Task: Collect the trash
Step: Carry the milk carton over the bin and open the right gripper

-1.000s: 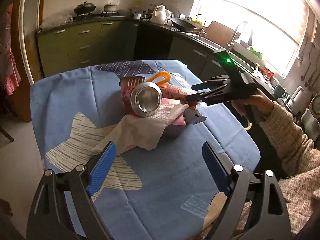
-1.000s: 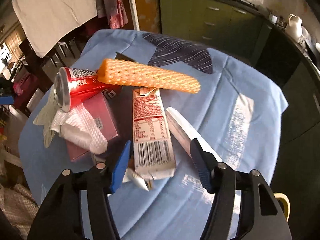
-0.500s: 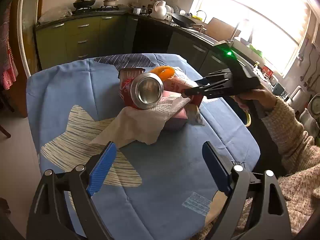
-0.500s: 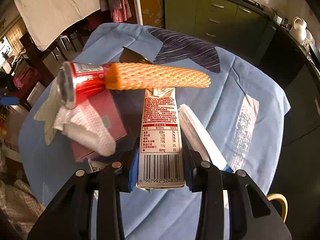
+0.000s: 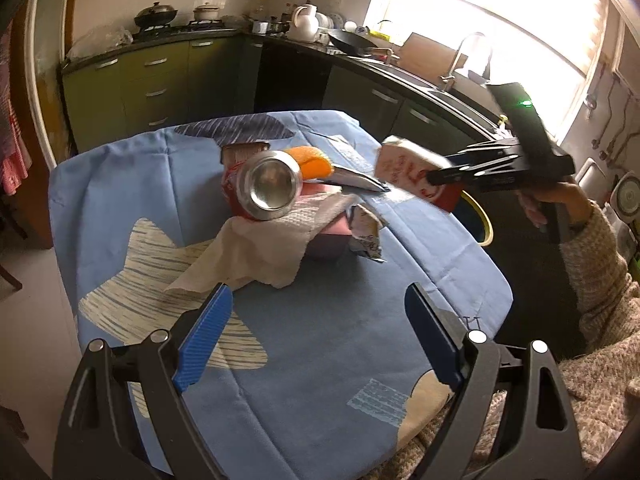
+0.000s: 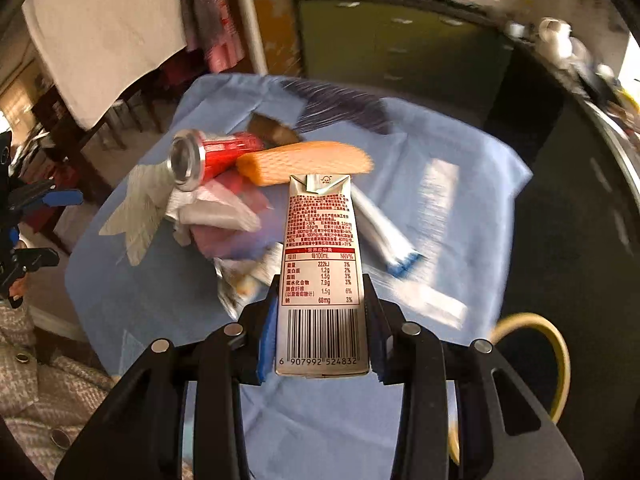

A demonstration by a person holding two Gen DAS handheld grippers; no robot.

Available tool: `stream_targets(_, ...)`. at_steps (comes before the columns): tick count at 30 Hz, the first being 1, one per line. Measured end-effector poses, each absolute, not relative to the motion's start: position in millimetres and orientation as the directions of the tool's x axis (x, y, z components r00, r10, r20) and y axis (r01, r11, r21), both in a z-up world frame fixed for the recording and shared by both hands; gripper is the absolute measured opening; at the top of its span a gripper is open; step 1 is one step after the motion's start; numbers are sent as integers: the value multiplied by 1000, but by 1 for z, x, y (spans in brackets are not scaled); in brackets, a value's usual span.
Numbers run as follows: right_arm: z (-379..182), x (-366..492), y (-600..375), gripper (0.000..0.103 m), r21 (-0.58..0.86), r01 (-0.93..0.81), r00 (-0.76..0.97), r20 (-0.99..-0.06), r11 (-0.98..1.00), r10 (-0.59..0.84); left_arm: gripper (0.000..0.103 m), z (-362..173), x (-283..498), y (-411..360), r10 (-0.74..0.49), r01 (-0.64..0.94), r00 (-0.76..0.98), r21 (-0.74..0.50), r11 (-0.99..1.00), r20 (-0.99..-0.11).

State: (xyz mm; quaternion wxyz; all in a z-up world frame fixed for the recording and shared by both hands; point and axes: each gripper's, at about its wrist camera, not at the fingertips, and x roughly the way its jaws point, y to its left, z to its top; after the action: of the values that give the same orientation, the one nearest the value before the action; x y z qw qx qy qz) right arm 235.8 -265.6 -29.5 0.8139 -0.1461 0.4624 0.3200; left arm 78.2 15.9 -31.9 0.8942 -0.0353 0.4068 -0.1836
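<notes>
Carton [image 6: 320, 276] in the right gripper [image 6: 320, 344] is our job now, its blue pads [image 6: 267, 336] pinching the barcode end from both sides. We judge the step to be carrying it off the table and over to the yellow-rimmed bin [image 6: 556, 360], which shows past the table's right edge in the right wrist view. We keep the squeeze steady, since the box is long and only its lower end is held, and we travel level so the free end does not swing. We clear the edge of the blue cloth [image 5: 320, 320] fully before letting go.

Tall and slim, the carton has a silver face printed in red, a nutrition table, a barcode and a folded top. It looks empty and light, though we cannot be sure.

Our left gripper [image 5: 316, 340] hangs over the near edge of the table with its fingers spread wide and nothing between them. Still heaped mid-table are a red can [image 5: 268, 190], an orange foam net [image 6: 304, 160], a pink box [image 5: 324, 236] and a paper towel [image 5: 256, 252].
</notes>
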Motion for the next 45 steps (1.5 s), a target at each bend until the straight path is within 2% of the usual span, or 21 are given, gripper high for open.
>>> stream_targets(5,-26,245,-349,37,19,-462,470,-842,887,263,83,-30,80,-1,-380,339,590,-208,917,-712)
stream_targets(9,-56,264,-419,37,-17,-265,476,-872,964,115,84,-31,87,-17,-395,369,573,-205,907,-718)
stream_targets(15,-115,294,-487,37,-24,-85,416,-909,996,14,84,-31,102,-40,-397,399,544,-188,897,-740)
stream_targets(16,-124,299,-494,40,-30,-67,408,-913,997,0,84,-31,104,-43,-393,402,542,-181,897,-743)
stream_targets(17,-129,301,-497,55,-36,-55,406,-914,998,-11,84,-31,108,-47,-386,405,539,-172,898,-749)
stream_targets(18,-133,303,-503,61,-44,-33,413,-910,999,-26,84,-31,111,-50,-383,407,537,-167,898,-752)
stream_targets(19,-134,303,-506,62,-44,-21,420,-907,999,-31,84,-31,114,-52,-380,407,534,-164,898,-755)
stream_targets(26,-117,271,-492,62,48,-57,463,-883,997,69,88,-26,152,-46,-367,343,493,-211,915,-789)
stream_targets(34,-106,250,-471,62,125,-127,452,-876,984,169,89,-10,234,-14,-363,133,339,-338,932,-868)
stream_targets(41,-115,246,-465,62,161,-157,434,-875,974,215,89,-41,301,2,-212,-31,130,-218,976,-969)
stream_targets(45,-121,244,-466,62,171,-163,420,-879,972,225,89,-64,321,5,-164,-70,23,-165,984,-986)
